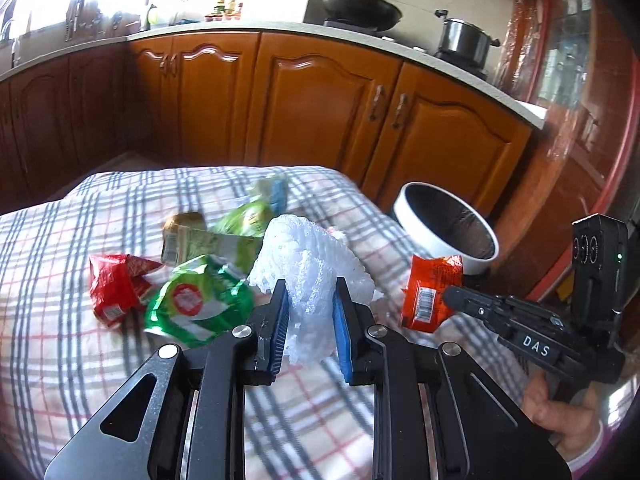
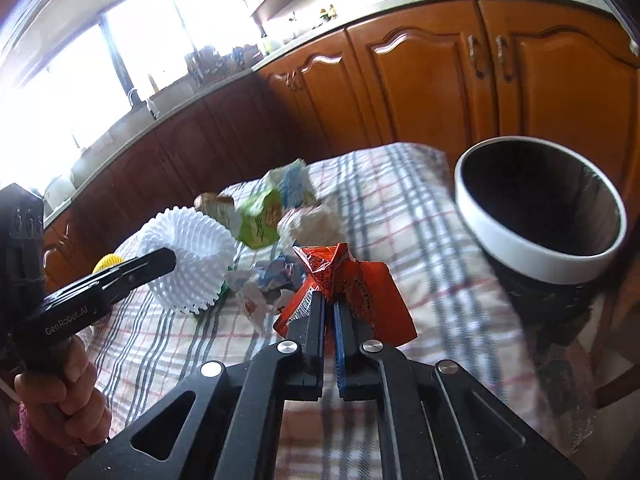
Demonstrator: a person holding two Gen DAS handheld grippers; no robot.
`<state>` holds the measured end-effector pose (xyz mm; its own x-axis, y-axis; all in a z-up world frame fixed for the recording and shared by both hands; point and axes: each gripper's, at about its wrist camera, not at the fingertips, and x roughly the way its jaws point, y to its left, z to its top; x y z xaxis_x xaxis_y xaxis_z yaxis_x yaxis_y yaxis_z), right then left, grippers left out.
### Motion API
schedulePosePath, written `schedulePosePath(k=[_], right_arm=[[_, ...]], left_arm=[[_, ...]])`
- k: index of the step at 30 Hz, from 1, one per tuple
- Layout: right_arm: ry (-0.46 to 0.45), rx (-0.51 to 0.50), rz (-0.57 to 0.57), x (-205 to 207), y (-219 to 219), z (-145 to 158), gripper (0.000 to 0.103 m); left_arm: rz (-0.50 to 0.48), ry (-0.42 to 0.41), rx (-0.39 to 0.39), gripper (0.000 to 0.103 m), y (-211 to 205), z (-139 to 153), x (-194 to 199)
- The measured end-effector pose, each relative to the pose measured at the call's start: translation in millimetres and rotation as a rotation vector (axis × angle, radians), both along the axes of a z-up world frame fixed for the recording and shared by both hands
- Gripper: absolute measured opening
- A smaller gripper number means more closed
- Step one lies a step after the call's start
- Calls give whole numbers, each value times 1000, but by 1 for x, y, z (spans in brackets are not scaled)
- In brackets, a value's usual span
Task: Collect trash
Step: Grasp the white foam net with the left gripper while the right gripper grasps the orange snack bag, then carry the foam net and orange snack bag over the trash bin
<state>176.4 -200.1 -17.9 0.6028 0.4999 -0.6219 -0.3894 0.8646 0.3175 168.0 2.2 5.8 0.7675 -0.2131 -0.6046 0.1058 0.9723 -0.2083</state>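
Holding light trash over the checked tablecloth [image 1: 80, 360] — left gripper [image 1: 308, 304] squeezes the squashy white foam net [image 1: 304, 256]; right gripper [image 2: 329, 312] pinches the thin, crinkly orange wrapper [image 2: 352, 280] near the white-rimmed black bin [image 2: 540, 216].

This is a home kitchen. Orange-brown wooden cabinets [image 1: 320, 92] with arched panel doors and metal handles run along the walls under a pale countertop [image 1: 224, 32]. On the cooker stand a black wok [image 1: 360, 10] with a long handle and a steel pot [image 1: 464, 40] with a lid. Bottles of sauces or oils [image 1: 228, 6] cluster farther along the counter, below an open shelf. A bright window [image 2: 60, 80] lights a sink with a tap [image 2: 136, 98] beneath it. In the foreground a surface is covered with a plaid cloth [image 1: 60, 240] in grey and red checks, strewn with crumpled snack wrappers [image 1: 120, 288], and beside it stands a round white-rimmed bin [image 2: 540, 216].
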Motion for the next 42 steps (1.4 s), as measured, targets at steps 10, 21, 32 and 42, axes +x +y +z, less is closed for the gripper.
schedulePosePath(k=[10, 21, 32, 42], right_arm=[[-18, 18, -93, 3, -47, 11, 4], [-33, 35, -179, 12, -92, 15, 4], [-46, 19, -239, 33, -122, 19, 4], [-44, 5, -281, 59, -147, 21, 4]], left_arm=[[-88, -16, -34, 19, -40, 13, 6], [-170, -35, -17, 19, -88, 25, 29], [-229, -21, 15, 19, -131, 23, 64], [-264, 5, 21, 19, -163, 18, 103]])
